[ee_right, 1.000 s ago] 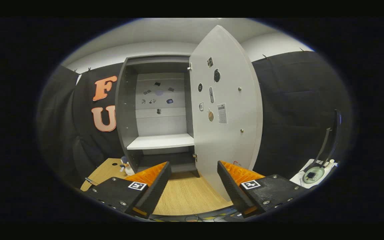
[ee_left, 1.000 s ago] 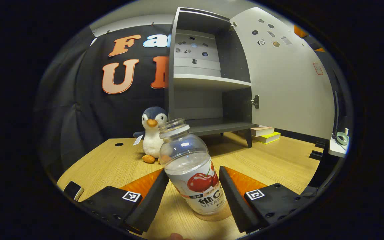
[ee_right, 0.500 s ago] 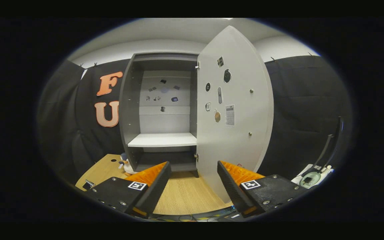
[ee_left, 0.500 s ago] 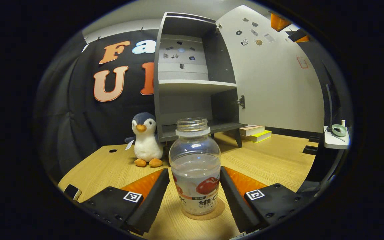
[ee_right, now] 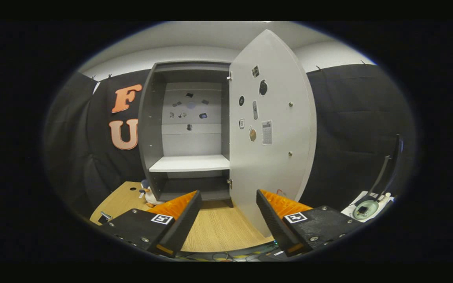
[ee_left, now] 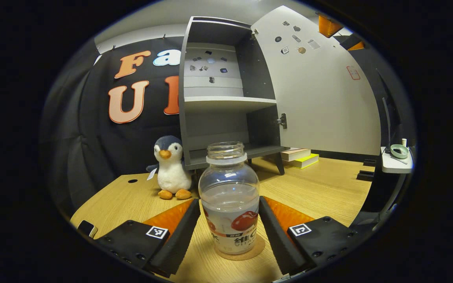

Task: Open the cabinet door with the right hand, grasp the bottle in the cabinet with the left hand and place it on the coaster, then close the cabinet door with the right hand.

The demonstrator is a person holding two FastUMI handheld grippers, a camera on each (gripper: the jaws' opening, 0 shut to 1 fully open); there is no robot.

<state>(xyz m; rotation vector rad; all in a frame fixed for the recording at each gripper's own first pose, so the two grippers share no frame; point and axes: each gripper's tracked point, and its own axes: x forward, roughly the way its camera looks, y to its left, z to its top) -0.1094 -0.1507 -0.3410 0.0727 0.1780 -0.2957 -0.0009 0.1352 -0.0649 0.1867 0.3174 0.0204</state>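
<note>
since a second ago the bottle (ee_left: 231,196) has gone from leaning in the left tongs (ee_left: 229,232) to standing upright on the coaster (ee_left: 243,250), and over the last half second the left gripper view has barely shifted. the right gripper view has drifted only a little, with the cabinet door (ee_right: 270,129) swung wide as before.

the bottle now stands with its long axis vertical, open neck up, its base on the round coaster on the desk (ee_left: 321,192). it sits directly ahead of the left tongs, centred between the two fingers. the fingers flank its labelled lower body very closely; whether they press on it or have just let go cannot be told, though the gap looks about as wide as the bottle.

the relation the next move turns on is that of the door to the right tongs (ee_right: 229,220). those tongs are spread apart and hold nothing. the door stands ahead of them and slightly to the right in their view, its panel edge rising just above the right-hand finger, near but not touching. the cabinet (ee_right: 187,129) opening lies ahead and to the left, both shelves bare.

by my judgement the placing is as good as done: the left tongs need to back straight off without tipping the bottle, and the right tongs, nearer the door, are placed to push it shut.
</note>
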